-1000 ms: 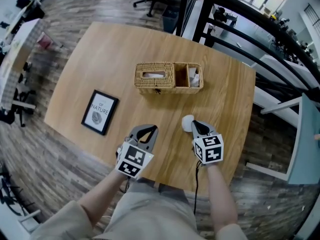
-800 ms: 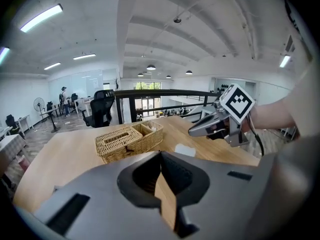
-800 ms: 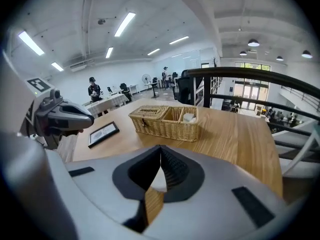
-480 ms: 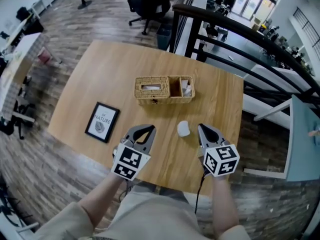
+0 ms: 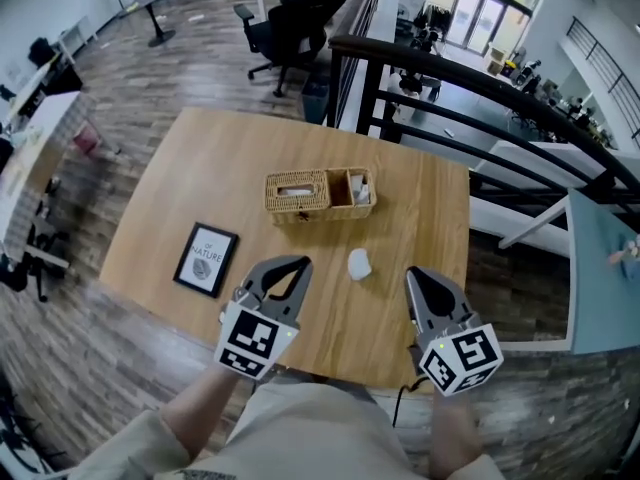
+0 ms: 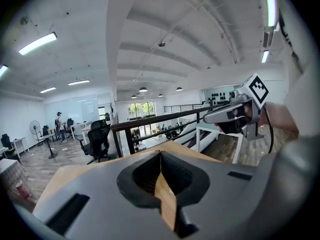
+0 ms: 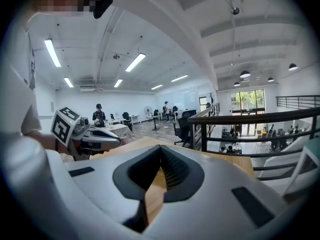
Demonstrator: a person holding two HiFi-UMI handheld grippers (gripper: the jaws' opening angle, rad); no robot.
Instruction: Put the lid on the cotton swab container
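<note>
Head view is showing our left gripper (image 5: 301,263) and right gripper (image 5: 414,272) clenched empty, short of the cotton swab container (image 5: 357,264), so we are planning to open before reaching.

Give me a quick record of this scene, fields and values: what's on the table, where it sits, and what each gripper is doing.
table: wooden
basket: wicker, beyond the container
frame: lying flat, left of the left gripper
container: white, between basket and grippers, touched by neither; lid too small to judge
left gripper: fingers shut, empty
right gripper: fingers shut, empty
</note>
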